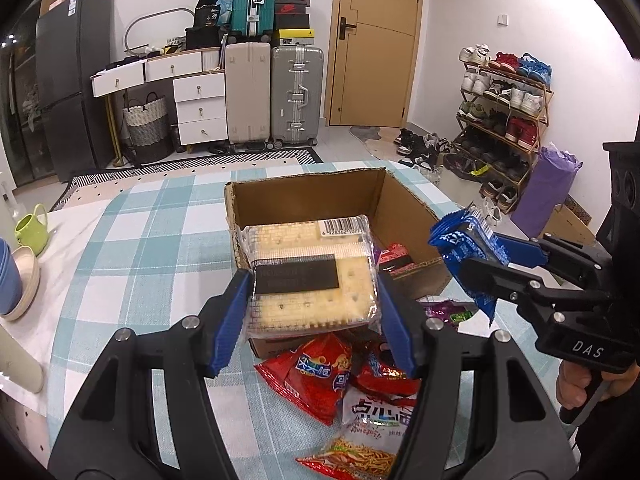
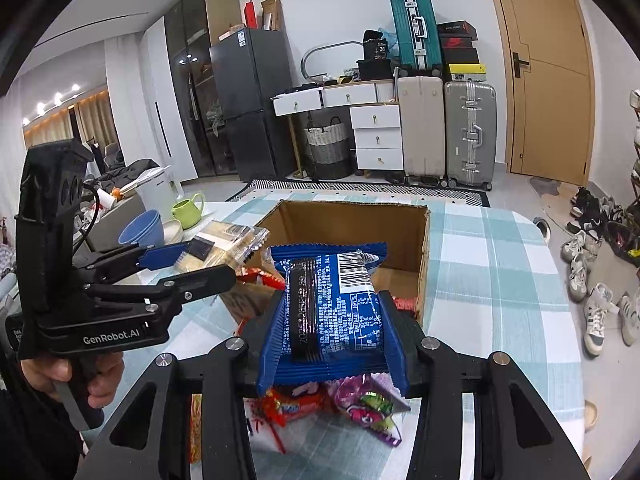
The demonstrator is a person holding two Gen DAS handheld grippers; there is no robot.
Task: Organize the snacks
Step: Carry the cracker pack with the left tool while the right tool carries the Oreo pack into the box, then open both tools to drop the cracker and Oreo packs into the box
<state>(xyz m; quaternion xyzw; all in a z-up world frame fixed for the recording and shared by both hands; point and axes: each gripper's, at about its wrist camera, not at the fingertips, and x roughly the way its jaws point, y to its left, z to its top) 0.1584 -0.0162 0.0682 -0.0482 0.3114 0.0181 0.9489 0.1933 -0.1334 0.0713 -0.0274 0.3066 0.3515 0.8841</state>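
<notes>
My left gripper (image 1: 312,316) is shut on a clear cracker pack (image 1: 312,276) and holds it above the near wall of an open cardboard box (image 1: 312,196). My right gripper (image 2: 332,340) is shut on a blue snack packet (image 2: 332,300), held in front of the box (image 2: 352,224). The right gripper and blue packet also show in the left wrist view (image 1: 468,248), at the box's right side. The left gripper with the crackers shows in the right wrist view (image 2: 224,244). Red snack bags (image 1: 316,376) and a noodle bag (image 1: 360,456) lie on the checked tablecloth (image 1: 152,240).
A purple candy packet (image 2: 368,404) lies below the right gripper. A red packet (image 1: 396,258) lies inside the box. A green mug (image 1: 32,228) and stacked bowls (image 1: 16,280) stand at the table's left. Suitcases, drawers and a shoe rack stand beyond.
</notes>
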